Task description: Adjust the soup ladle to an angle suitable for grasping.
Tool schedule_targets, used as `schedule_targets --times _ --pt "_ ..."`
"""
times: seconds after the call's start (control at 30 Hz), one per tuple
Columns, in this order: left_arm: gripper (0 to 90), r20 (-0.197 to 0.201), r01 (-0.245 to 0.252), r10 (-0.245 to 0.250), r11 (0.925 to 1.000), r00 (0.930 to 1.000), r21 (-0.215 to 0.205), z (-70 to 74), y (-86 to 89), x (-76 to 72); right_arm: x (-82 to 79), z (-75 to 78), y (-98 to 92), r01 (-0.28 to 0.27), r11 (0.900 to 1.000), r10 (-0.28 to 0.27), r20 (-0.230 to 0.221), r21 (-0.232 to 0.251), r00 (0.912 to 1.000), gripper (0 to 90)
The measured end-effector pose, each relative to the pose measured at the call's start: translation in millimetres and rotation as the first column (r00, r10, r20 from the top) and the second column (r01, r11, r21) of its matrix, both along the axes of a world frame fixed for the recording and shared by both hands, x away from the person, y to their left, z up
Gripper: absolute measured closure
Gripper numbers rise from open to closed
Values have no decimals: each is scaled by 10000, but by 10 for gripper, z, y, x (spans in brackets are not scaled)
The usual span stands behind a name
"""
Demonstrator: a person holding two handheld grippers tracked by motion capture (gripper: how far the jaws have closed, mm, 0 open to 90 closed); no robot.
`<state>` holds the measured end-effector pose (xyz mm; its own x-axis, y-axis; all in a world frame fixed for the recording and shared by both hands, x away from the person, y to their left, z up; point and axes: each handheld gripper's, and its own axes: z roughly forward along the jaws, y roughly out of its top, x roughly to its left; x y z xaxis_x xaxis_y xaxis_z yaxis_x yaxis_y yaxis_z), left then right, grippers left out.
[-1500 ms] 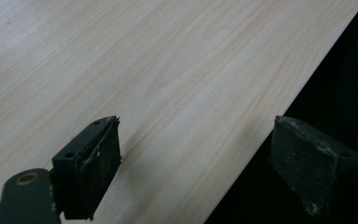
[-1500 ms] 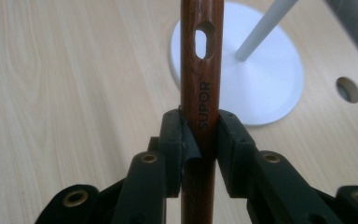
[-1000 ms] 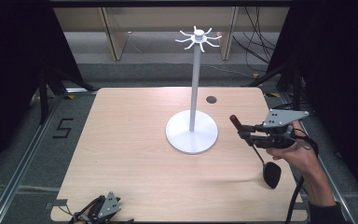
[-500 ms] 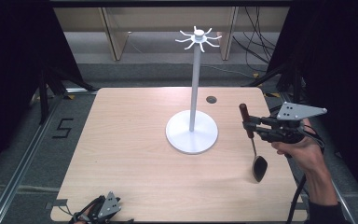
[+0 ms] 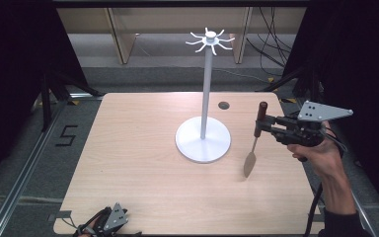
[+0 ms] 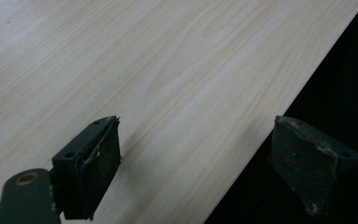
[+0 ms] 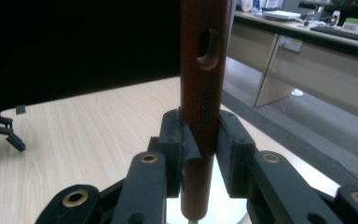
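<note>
A utensil with a dark red wooden handle (image 5: pixel 261 114) and a thin metal blade (image 5: pixel 249 163) hangs upright above the table's right side, blade down. My right gripper (image 5: pixel 262 128) is shut on the handle, and a hand holds the gripper from the right. In the right gripper view both pads clamp the handle (image 7: pixel 204 70) below its hanging hole, right gripper (image 7: pixel 201 140). A white stand (image 5: pixel 203 140) with a tall pole and a ring of hooks (image 5: pixel 210 40) rises at mid-table, left of the utensil. My left gripper (image 5: pixel 109 221) rests at the front left edge, open and empty (image 6: pixel 200 172).
The wooden table (image 5: pixel 138 148) has a small round hole (image 5: pixel 223 105) behind the stand. Dark curtains flank both sides. Pale wooden furniture and cables lie on the floor beyond the far edge. A black "5" marks the floor at left.
My right gripper has turned the utensil from slanted to nearly upright and carried it a little left toward the stand. The left gripper has not moved.
</note>
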<state>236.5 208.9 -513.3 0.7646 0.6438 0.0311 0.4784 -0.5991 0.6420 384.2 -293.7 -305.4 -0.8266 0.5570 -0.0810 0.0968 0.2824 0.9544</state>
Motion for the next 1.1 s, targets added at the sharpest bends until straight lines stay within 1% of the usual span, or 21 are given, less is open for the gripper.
schedule_targets --times 0.03,0.1,0.13,0.17,0.27,0.3,0.33,0.37,0.4,0.43,0.53,0.6,0.63,0.67,0.7,0.73,0.8,0.87,0.93,1.07,1.1 --pt "155 24 -21 21 10000 10000 3 4 0 -3 28 47 44 -86 9999 85 80 115 9999 742" --pt "155 46 -8 7 10000 10000 42 4 0 -3 26 53 61 -12 9998 11 56 174 10000 742" --pt "155 64 -1 1 10000 10000 -11 -2 0 -1 46 81 88 -155 9998 155 64 125 9999 742" --pt "155 42 -29 29 10000 10000 15 3 1 -5 54 98 120 -154 9995 152 101 258 9998 742" --pt "155 53 -5 5 10000 10000 24 6 1 -5 98 163 185 -234 9995 226 377 209 9990 742" --pt "155 43 3 -3 10000 10000 23 4 1 -4 97 181 213 -278 9992 270 270 276 9993 742" --pt "155 46 -16 16 10000 10000 38 2 2 -3 117 204 227 -281 9994 273 378 218 9989 742" --pt "155 25 -10 10 10000 10000 12 5 3 -5 119 224 246 -250 9993 244 207 295 9995 742" --pt "155 55 -25 25 10000 10000 43 4 1 -2 133 238 270 -157 9991 146 292 386 9995 742" --pt "155 56 -9 9 10000 10000 38 6 1 -4 142 261 281 -224 9992 219 168 329 9996 742" --pt "155 51 -21 21 10000 10000 56 3 3 -2 193 311 314 -236 9990 222 363 374 9991 742" --pt "155 54 -13 13 10000 10000 43 6 2 -4 221 334 343 -274 9980 257 316 563 9992 742" --pt "155 51 15 -15 10000 10000 22 6 1 -5 232 349 344 -233 9985 213 416 486 9989 742" --pt "155 44 13 -13 10000 10000 34 4 2 -4 234 364 363 -202 9983 189 245 546 9995 742" --pt "155 47 -4 3 10000 10000 44 3 3 -3 251 380 370 -195 9985 182 262 520 9995 742" --pt "155 51 -16 16 10000 10000 49 4 3 -3 268 397 377 -159 9986 139 395 509 9991 742" --pt "155 34 29 -29 10000 10000 27 5 1 -4 284 426 398 -134 9985 120 266 533 9996 742" --pt "155 35 40 -40 10000 10000 46 3 2 -1 309 462 405 -64 9985 41 420 546 9991 742" --pt "155 60 18 -18 10000 10000 48 7 1 -4 328 494 413 -24 9983 7 300 591 9995 742" --pt "155 60 9 -9 10000 10000 47 5 3 -3 393 546 431 151 9986 -177 513 509 9985 742" --pt "155 63 10 -11 10000 10000 54 7 2 -3 399 554 442 186 9983 -201 276 551 9994 742"
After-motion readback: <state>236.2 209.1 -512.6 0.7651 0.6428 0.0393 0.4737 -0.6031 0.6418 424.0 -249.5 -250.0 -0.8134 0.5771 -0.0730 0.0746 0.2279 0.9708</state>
